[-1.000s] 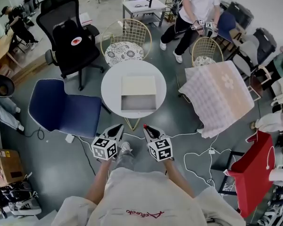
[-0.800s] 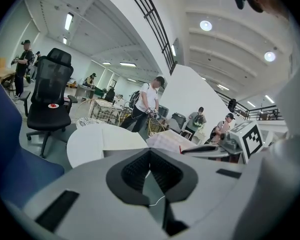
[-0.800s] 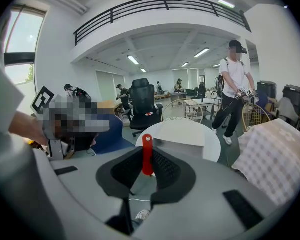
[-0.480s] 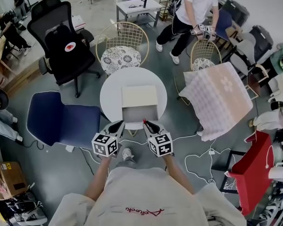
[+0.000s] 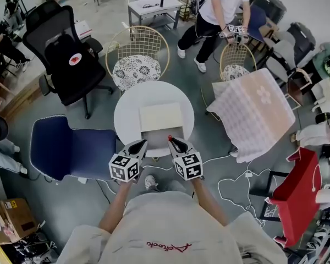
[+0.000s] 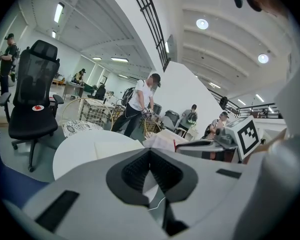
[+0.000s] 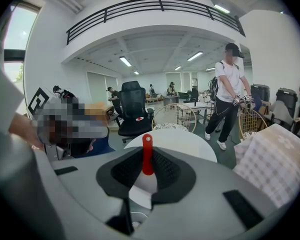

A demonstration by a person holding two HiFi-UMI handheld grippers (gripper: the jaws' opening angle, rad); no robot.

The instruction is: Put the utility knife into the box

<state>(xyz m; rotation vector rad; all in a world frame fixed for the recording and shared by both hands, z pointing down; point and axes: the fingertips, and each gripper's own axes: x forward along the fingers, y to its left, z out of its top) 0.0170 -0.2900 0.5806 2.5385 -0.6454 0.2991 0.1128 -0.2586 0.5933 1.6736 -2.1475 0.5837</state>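
A red utility knife (image 7: 147, 154) stands upright between the jaws of my right gripper (image 7: 147, 171), which is shut on it. In the head view only its red tip (image 5: 169, 137) shows at the right gripper (image 5: 171, 141). The pale open box (image 5: 161, 126) lies on a round white table (image 5: 132, 100), its lid flipped to the far side. Both grippers hover side by side at the table's near edge, over the box's near end. My left gripper (image 5: 141, 143) is shut with nothing in it; its jaws (image 6: 150, 166) meet in the left gripper view, where the table (image 6: 80, 149) lies ahead.
A blue chair (image 5: 71, 147) stands left of the table, a black office chair (image 5: 71, 65) and a gold wire chair (image 5: 136, 59) behind it. A checked cloth (image 5: 258, 111) drapes a chair at the right. A person (image 5: 220, 10) stands at the back. Cables (image 5: 236, 186) lie on the floor.
I have stepped closer to the table. Both grippers, a short way before its near edge a second ago, now reach over the box's near end. The knife stays held.
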